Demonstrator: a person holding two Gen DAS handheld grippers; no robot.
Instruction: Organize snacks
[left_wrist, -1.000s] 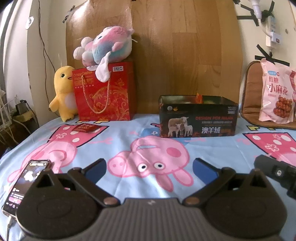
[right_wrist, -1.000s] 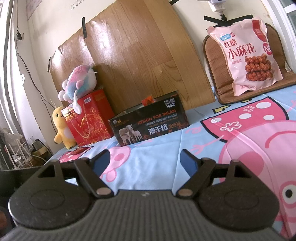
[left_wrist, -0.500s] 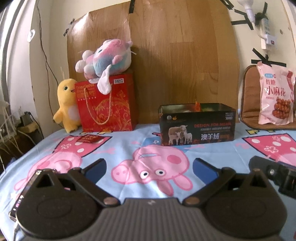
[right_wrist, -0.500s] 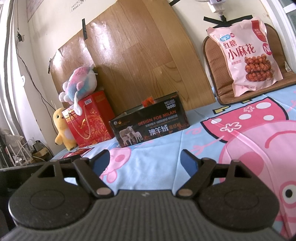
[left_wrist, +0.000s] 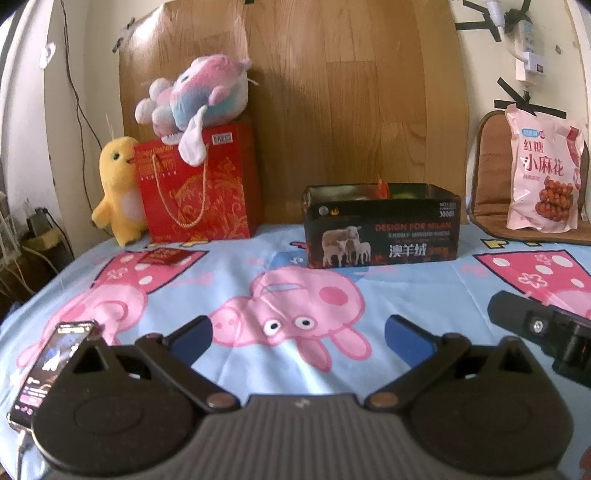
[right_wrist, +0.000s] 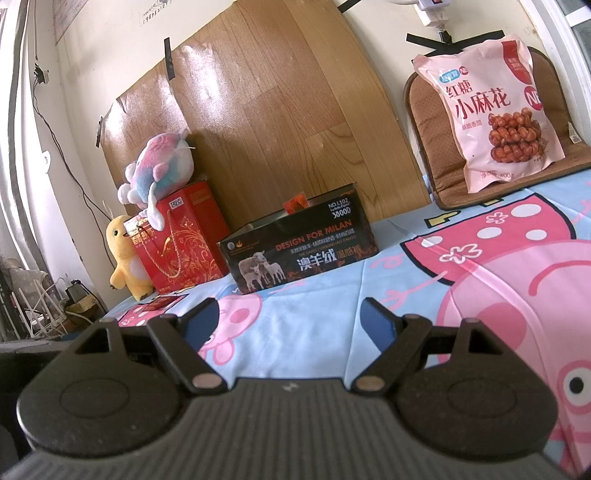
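A black open-topped box (left_wrist: 382, 230) (right_wrist: 299, 249) with sheep printed on it stands at the back of the cartoon-pig bedsheet; an orange packet tip (right_wrist: 295, 202) pokes out of it. A small red packet (left_wrist: 164, 256) (right_wrist: 162, 302) lies flat on the sheet at the left. A big pink snack bag (left_wrist: 545, 171) (right_wrist: 493, 110) leans upright on a brown cushion at the right. My left gripper (left_wrist: 298, 332) hovers low over the sheet, open and empty, well short of the box. My right gripper (right_wrist: 288, 323) is likewise open with nothing between its blue pads.
A red gift bag (left_wrist: 197, 188) with a pastel plush (left_wrist: 195, 94) on top and a yellow plush (left_wrist: 118, 184) beside it stand at the back left. A phone (left_wrist: 48, 363) lies at the sheet's left edge. The right gripper's body (left_wrist: 543, 332) shows at the left view's right side.
The left wrist view rose slightly half a second ago and has dropped back, so the phone shows again at lower left. The right view has hardly shifted. Both grippers stay open.
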